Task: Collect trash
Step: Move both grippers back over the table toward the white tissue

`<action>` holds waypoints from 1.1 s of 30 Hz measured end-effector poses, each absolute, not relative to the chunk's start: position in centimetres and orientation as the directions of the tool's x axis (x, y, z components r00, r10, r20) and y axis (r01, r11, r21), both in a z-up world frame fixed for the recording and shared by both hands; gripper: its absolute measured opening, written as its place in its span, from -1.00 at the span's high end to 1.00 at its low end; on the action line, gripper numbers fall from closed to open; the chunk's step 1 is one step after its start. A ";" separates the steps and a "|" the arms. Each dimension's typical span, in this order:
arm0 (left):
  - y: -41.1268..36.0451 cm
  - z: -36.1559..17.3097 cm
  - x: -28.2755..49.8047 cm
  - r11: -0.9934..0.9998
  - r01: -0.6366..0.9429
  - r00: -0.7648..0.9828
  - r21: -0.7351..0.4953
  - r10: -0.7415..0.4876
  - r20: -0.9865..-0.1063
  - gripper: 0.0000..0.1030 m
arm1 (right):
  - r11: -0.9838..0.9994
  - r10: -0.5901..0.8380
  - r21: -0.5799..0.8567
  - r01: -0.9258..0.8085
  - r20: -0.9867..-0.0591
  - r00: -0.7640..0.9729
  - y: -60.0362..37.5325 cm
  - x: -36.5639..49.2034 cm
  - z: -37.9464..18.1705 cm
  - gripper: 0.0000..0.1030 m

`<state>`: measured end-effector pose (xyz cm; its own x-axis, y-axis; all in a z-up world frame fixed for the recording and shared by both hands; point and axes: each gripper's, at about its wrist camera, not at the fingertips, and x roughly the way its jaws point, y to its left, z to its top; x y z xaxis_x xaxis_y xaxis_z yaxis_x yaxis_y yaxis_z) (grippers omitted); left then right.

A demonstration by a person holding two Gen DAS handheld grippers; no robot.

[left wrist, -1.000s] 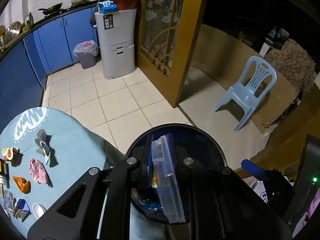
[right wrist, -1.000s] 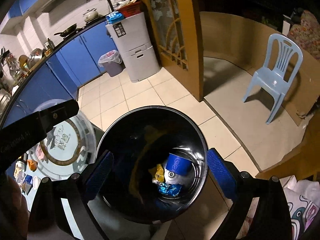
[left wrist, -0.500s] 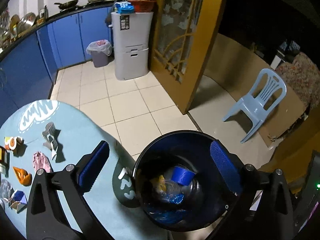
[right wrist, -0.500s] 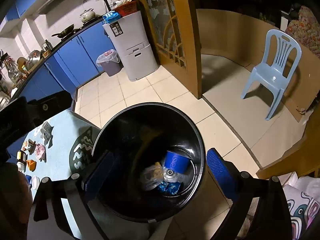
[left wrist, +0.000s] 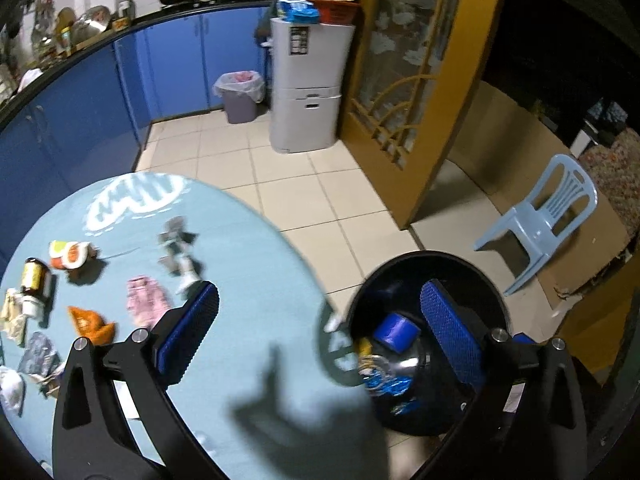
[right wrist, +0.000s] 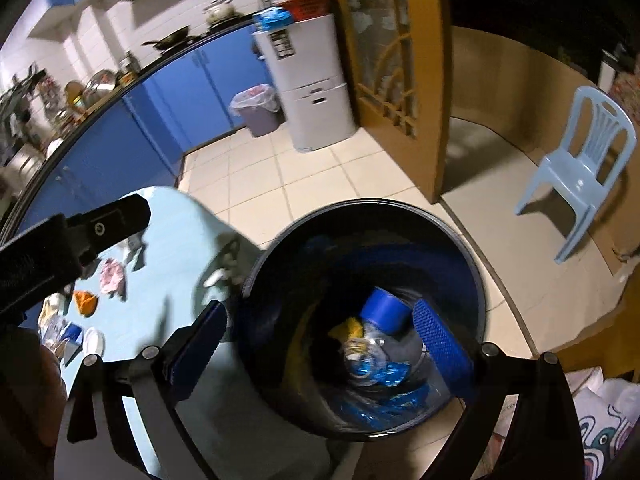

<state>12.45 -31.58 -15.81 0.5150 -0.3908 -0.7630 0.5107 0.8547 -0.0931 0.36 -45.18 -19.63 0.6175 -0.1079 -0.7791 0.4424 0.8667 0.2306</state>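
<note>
Drop done, I judge: left gripper (left wrist: 320, 330) wide, empty; right gripper (right wrist: 320, 344) wide, empty over bin (right wrist: 468, 248). Next: fetch pink wrapper (left wrist: 145, 300) off table (left wrist: 256, 280).

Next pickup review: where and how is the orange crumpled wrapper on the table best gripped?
Grip the orange wrapper across its raised crumpled middle, coming from above with the open left gripper. It lies low on the table, apart from the pink wrapper, so there is probably room for both fingers.

a kitchen with a cream tiled floor (left wrist: 288, 184) and blue cabinets (left wrist: 172, 72) under a dark counter bearing pots. a grey fridge (left wrist: 306, 84) stands beside a yellow glazed door (left wrist: 404, 60). a pale blue chair (left wrist: 548, 216) stands against brown cardboard (left wrist: 504, 140).
</note>
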 end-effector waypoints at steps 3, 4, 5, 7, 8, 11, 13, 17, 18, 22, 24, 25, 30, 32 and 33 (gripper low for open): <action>-29.1 -15.6 12.9 0.873 0.480 0.533 -0.085 -0.367 -0.762 -0.93 | 0.884 -0.094 0.221 0.412 -0.779 0.619 -43.7 1.3 -19.4 -0.78; -28.4 -15.5 13.0 0.876 0.474 0.535 -0.086 -0.365 -0.762 -0.93 | 0.887 -0.090 0.220 0.406 -0.779 0.620 -43.3 1.5 -19.3 -0.78; -27.7 -15.5 13.1 0.880 0.466 0.534 -0.089 -0.360 -0.765 -0.93 | 0.892 -0.086 0.218 0.396 -0.779 0.621 -42.7 1.9 -19.2 -0.78; -26.1 -15.4 13.4 0.888 0.448 0.531 -0.104 -0.358 -0.768 -0.93 | 0.900 -0.083 0.209 0.383 -0.778 0.622 -41.9 2.4 -18.9 -0.78; -25.3 -15.2 13.5 0.893 0.438 0.536 -0.106 -0.354 -0.766 -0.93 | 0.904 -0.080 0.206 0.374 -0.778 0.623 -41.4 2.7 -18.7 -0.78; -23.3 -14.9 13.6 0.905 0.415 0.559 -0.094 -0.335 -0.759 -0.93 | 0.917 -0.071 0.196 0.347 -0.776 0.626 -40.0 3.4 -18.3 -0.78; -21.8 -14.8 13.6 0.913 0.398 0.574 -0.085 -0.320 -0.754 -0.93 | 0.927 -0.062 0.188 0.324 -0.776 0.628 -38.6 4.0 -18.0 -0.78; -18.7 -14.6 13.7 0.931 0.357 0.600 -0.070 -0.286 -0.747 -0.93 | 0.948 -0.038 0.171 0.270 -0.778 0.627 -35.7 5.1 -17.8 -0.78; -17.8 -14.6 13.7 0.936 0.345 0.606 -0.067 -0.277 -0.746 -0.93 | 0.953 -0.029 0.167 0.252 -0.779 0.626 -34.8 5.4 -17.7 -0.78; -13.2 -15.0 14.0 0.958 0.277 0.615 -0.079 -0.240 -0.752 -0.93 | 0.969 0.000 0.154 0.195 -0.784 0.621 -31.7 6.3 -17.7 -0.78; -10.6 -15.4 14.2 0.968 0.234 0.616 -0.089 -0.219 -0.757 -0.93 | 0.975 0.018 0.151 0.164 -0.789 0.615 -30.0 6.7 -17.8 -0.78; -9.5 -15.6 14.2 0.972 0.218 0.618 -0.089 -0.208 -0.758 -0.93 | 0.978 0.030 0.150 0.147 -0.793 0.608 -29.0 7.0 -17.9 -0.78; -4.2 -16.7 14.3 0.990 0.122 0.630 -0.064 -0.127 -0.766 -0.93 | 0.982 0.079 0.162 0.094 -0.813 0.577 -25.7 8.0 -18.9 -0.78; -2.1 -17.0 14.0 0.995 0.088 0.643 -0.037 -0.085 -0.761 -0.93 | 0.984 0.084 0.158 0.082 -0.818 0.569 -24.6 8.4 -19.1 -0.78; -1.2 -17.2 13.9 0.997 0.072 0.648 -0.024 -0.065 -0.759 -0.93 | 0.984 0.087 0.158 0.077 -0.820 0.565 -24.2 8.5 -19.2 -0.78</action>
